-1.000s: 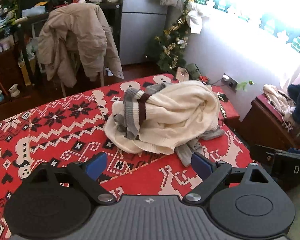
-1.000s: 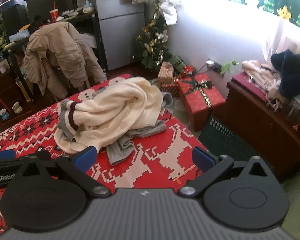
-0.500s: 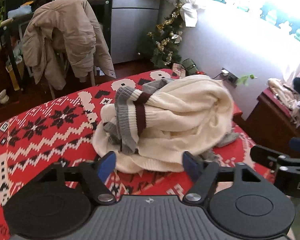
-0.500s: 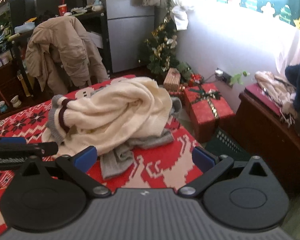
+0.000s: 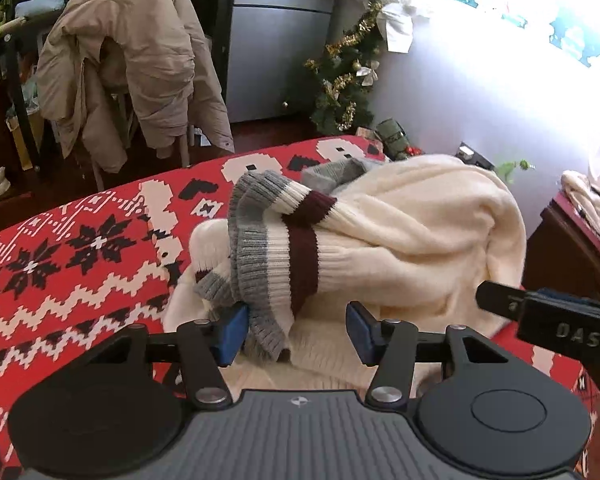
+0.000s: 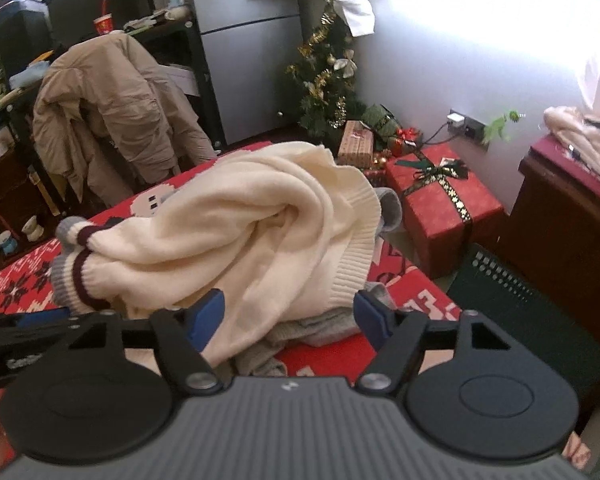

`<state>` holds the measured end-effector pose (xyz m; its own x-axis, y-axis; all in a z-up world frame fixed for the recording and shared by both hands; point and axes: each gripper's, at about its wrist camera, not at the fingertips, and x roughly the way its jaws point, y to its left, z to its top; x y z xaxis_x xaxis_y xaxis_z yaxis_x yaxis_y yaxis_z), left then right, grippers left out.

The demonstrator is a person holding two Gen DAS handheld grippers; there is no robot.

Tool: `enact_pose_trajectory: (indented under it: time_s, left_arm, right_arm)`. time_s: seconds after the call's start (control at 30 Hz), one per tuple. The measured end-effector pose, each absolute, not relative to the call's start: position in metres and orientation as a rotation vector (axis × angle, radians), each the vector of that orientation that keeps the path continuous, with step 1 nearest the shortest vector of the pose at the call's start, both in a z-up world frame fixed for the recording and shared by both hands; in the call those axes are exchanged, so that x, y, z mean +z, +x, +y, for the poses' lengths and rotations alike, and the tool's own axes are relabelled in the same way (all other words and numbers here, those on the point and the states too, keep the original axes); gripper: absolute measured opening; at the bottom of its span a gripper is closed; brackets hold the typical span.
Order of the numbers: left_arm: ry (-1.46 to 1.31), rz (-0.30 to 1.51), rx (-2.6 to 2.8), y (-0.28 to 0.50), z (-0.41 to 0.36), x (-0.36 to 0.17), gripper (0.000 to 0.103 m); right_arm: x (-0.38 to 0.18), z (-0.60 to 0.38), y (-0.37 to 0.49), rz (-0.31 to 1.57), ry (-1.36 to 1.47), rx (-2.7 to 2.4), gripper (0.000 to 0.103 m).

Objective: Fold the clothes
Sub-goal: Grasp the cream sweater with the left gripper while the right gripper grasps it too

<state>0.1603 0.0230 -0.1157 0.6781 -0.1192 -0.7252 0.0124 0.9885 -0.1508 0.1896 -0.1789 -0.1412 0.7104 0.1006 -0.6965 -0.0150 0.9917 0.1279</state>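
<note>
A cream knit sweater (image 5: 412, 236) with grey and maroon striped cuffs (image 5: 268, 248) lies crumpled on a red patterned tablecloth (image 5: 80, 264), over a grey garment (image 6: 324, 324). My left gripper (image 5: 296, 328) is open, its fingers around the striped cuff and cream fabric at the near edge of the pile. My right gripper (image 6: 290, 316) is open, its fingers either side of the sweater's ribbed hem (image 6: 340, 276). The right gripper also shows at the right of the left wrist view (image 5: 548, 316).
A beige jacket (image 5: 128, 76) hangs on a chair beyond the table. A small Christmas tree (image 6: 328, 76) and a red gift box (image 6: 444, 200) stand on the floor to the right, beside a dark wooden cabinet (image 6: 568, 216). A grey fridge (image 5: 276, 36) stands behind.
Both grippers moved forward onto the sweater pile and their jaws narrowed partway. The sweater now lies between the fingers of each.
</note>
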Motion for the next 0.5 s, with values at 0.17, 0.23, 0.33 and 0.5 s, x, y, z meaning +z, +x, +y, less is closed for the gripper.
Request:
enact_pose_trajectory:
  time_s: [0.17,0.23,0.33,0.5]
  left_arm:
    - [-0.151,0.846,0.019,0.17,0.027,-0.118,0.013]
    - [-0.153,0.84,0.017,0.167,0.03,-0.114,0.009]
    - [-0.117,0.809,0.042,0.155,0.029,-0.103,0.007]
    - [-0.103,0.764,0.055,0.126,0.035,-0.078,0.006]
  right_arm:
    - [-0.159,-0.179,0.213,0.821,0.159,0.074,0.025]
    - [-0.159,-0.175,0.215,0.809,0.172,0.078,0.019]
    - [-0.149,-0.166,0.207,0.771,0.137,0.078,0.011]
    - [-0.124,-0.159,0.189,0.742,0.15,0.101,0.009]
